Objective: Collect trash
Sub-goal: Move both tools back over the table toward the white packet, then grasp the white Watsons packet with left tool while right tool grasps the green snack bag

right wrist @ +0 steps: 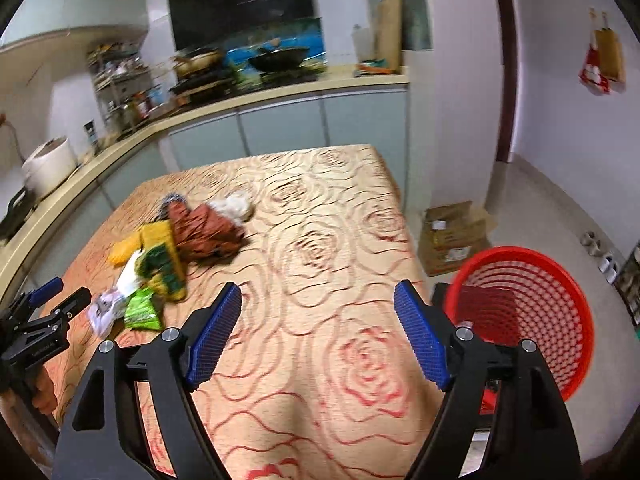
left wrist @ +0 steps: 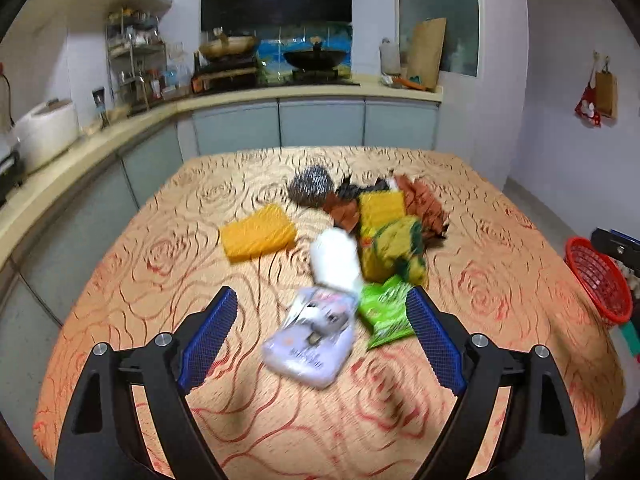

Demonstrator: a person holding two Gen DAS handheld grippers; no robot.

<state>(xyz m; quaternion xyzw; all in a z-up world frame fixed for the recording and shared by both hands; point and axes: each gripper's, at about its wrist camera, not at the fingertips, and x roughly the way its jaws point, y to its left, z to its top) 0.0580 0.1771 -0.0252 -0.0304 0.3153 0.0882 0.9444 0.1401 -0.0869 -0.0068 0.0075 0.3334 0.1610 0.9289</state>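
Item: left gripper [left wrist: 322, 312], released, above the pale pouch [left wrist: 310, 340]; right gripper [right wrist: 318, 308], released, empty. Green packet [left wrist: 384, 312] touches the pouch and bottle [left wrist: 336, 258] lies just behind it: you risk dragging them. Basket [right wrist: 532, 312] sits off the table [right wrist: 320, 360], well apart from the pouch: you may drop it.

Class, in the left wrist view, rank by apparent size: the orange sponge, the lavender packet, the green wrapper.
1. lavender packet, though nearest the camera
2. orange sponge
3. green wrapper, partly hidden by the claw finger

My left view smears pale pouch [left wrist: 310, 344]; print unreadable. White bottle [left wrist: 336, 260] hides part of yellow pack [left wrist: 390, 236]. Red basket [left wrist: 600, 280] cut by frame edge.
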